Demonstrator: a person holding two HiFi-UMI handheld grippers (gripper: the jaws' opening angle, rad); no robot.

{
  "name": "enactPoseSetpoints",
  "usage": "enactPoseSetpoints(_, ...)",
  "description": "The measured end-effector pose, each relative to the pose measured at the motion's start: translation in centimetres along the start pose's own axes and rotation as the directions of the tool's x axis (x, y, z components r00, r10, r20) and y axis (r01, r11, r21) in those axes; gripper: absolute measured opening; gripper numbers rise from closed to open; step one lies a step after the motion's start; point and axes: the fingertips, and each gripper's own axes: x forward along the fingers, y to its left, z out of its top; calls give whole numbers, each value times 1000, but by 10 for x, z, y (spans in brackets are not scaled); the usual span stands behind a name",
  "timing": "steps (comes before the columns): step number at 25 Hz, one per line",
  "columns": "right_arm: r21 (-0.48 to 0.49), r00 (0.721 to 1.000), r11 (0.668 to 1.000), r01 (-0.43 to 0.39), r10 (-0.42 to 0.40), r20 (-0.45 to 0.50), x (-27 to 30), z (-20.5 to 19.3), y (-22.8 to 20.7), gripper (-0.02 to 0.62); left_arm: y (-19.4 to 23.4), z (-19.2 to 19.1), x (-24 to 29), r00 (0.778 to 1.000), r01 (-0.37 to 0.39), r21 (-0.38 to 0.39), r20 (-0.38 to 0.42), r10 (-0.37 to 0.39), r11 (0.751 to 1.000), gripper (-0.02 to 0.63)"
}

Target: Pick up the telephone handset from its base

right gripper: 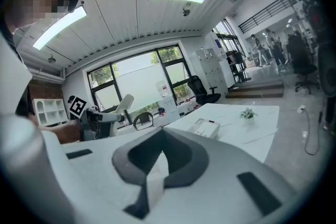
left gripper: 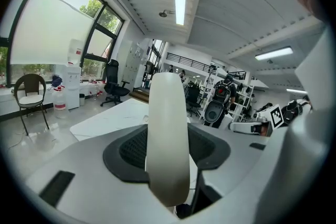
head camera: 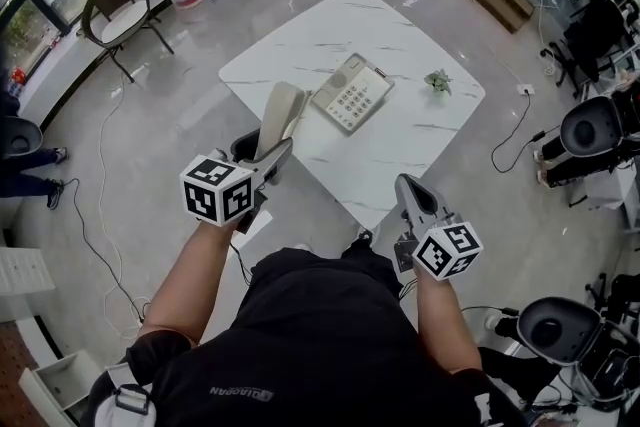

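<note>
"Where is the cream plastic telephone handset point(head camera: 281, 112)?"

"It is up off the beige push-button base point(head camera: 352, 93), which lies on the white marble bench point(head camera: 300, 45) at two o'clock from it. The left gripper point(head camera: 268, 155) pinches it in its jaws. The right gripper point(head camera: 412, 187) has its jaws pressed together on nothing."

"How will it handle?"

"Probably light and stiff, with a smooth shell that could slip, so a hold at mid-shaft would balance it best. No cord can be made out, and the jaws hide its lower end."

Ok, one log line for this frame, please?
cream keypad telephone base: on white marble table, cradle empty | left gripper: jaws shut on cream telephone handset, held clear of it | right gripper: jaws shut, empty
</note>
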Motion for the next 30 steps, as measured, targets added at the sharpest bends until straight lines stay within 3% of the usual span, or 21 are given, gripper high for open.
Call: enactPoseSetpoints(30,-26,1000,1000,12,-13,-27,-6,-6,-7,-2,-11,7,2,1000,18,27,21,-18,999,213)
